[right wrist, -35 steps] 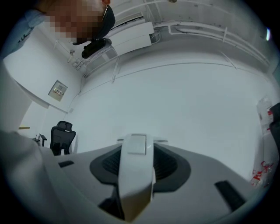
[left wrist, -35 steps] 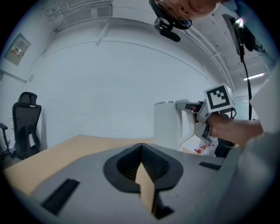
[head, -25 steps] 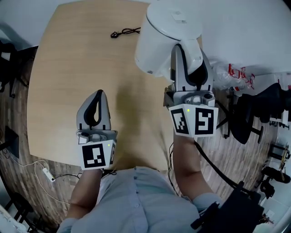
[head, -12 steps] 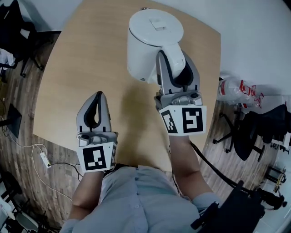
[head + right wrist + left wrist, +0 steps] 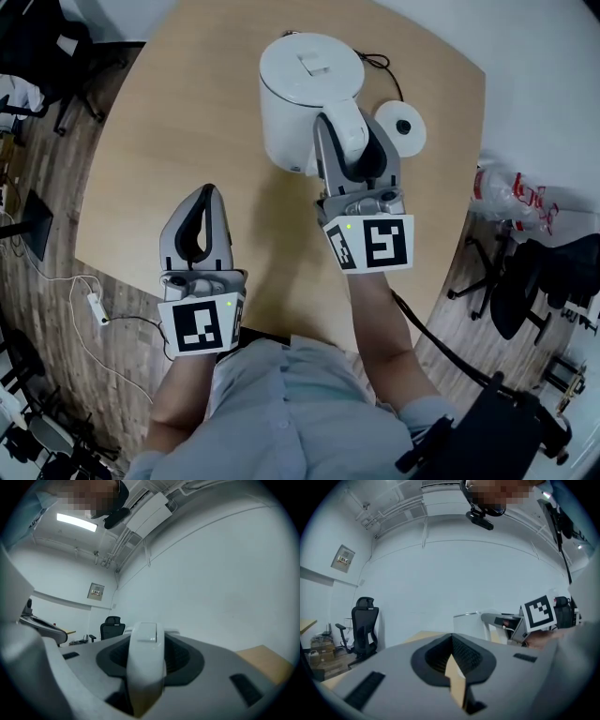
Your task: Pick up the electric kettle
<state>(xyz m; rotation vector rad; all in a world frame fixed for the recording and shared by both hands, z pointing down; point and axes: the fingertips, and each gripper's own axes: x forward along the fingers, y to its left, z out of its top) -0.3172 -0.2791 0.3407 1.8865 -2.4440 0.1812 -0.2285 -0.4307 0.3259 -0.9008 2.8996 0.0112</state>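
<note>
The white electric kettle (image 5: 305,94) is off its round base (image 5: 401,127), to the base's left over the wooden table (image 5: 169,150). My right gripper (image 5: 352,141) is shut on the kettle's handle (image 5: 343,124). In the right gripper view the white handle (image 5: 145,648) fills the gap between the jaws of the right gripper (image 5: 146,672). My left gripper (image 5: 204,195) is shut and holds nothing, near the table's front edge and well left of the kettle. The left gripper (image 5: 452,667) view shows the kettle (image 5: 468,620) ahead to the right. Whether the kettle touches the table is hidden.
A black cord (image 5: 380,66) runs from the base toward the far table edge. Office chairs (image 5: 525,281) and a plastic bag (image 5: 511,192) stand on the floor to the right. A power strip with a white cable (image 5: 94,309) lies on the floor at left.
The right gripper has brought the kettle left and nearer in the view. The round base and its cord have come into sight. The left gripper has barely shifted in the view.
</note>
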